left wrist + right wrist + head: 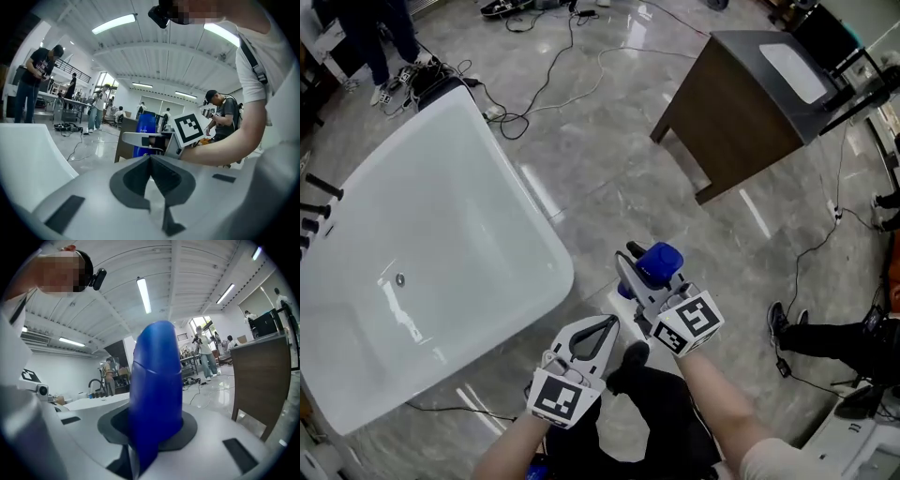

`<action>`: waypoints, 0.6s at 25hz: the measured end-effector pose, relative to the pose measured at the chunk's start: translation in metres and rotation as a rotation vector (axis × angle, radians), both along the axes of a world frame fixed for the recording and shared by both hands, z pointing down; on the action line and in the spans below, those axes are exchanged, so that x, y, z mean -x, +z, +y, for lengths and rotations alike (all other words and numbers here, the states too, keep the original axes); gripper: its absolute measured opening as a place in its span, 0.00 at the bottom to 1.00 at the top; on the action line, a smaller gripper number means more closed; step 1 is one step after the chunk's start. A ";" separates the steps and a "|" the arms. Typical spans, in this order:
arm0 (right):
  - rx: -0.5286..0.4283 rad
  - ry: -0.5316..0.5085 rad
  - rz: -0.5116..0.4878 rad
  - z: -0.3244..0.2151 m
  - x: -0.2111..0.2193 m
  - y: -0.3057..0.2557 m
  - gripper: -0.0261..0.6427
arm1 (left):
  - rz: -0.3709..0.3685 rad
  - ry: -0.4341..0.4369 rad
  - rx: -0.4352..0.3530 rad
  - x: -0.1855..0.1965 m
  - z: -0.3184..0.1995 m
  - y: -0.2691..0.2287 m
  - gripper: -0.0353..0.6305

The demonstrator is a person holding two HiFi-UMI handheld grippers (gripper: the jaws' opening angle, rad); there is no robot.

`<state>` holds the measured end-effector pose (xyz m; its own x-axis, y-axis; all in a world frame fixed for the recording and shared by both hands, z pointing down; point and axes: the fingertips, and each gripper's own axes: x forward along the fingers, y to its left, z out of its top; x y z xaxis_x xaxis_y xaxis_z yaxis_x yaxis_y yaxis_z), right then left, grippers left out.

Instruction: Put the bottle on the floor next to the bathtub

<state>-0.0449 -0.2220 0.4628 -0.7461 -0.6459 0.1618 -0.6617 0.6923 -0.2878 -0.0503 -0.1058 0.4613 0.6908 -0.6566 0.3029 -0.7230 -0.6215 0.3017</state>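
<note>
The blue bottle (659, 262) is gripped between the jaws of my right gripper (642, 274), which is shut on it above the grey tiled floor, just right of the white bathtub (528, 202). In the right gripper view the bottle (157, 394) fills the middle and hides the right gripper's (154, 427) tips. My left gripper (607, 322) hangs beside it on the left, shut and holding nothing. In the left gripper view its jaws (150, 157) meet, and the bottle (144, 136) and the right gripper show beyond them.
A brown cabinet (741, 112) with a white basin stands at the upper right. Cables (546, 82) trail over the floor behind the tub. Black taps (319, 199) stick out at the tub's left. A seated person's shoe (782, 324) and legs lie at the right.
</note>
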 end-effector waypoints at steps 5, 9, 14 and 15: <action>-0.002 0.031 0.016 -0.029 -0.005 0.088 0.20 | 0.031 0.005 -0.021 -0.019 -0.028 0.080 0.10; -0.016 0.051 0.043 -0.049 -0.002 0.161 0.20 | 0.031 -0.052 -0.039 -0.020 -0.046 0.148 0.10; -0.032 0.033 0.071 -0.065 0.004 0.257 0.20 | -0.034 -0.067 -0.117 -0.020 -0.048 0.233 0.10; -0.036 0.028 0.074 -0.066 0.005 0.277 0.20 | -0.047 -0.073 -0.123 -0.020 -0.047 0.254 0.10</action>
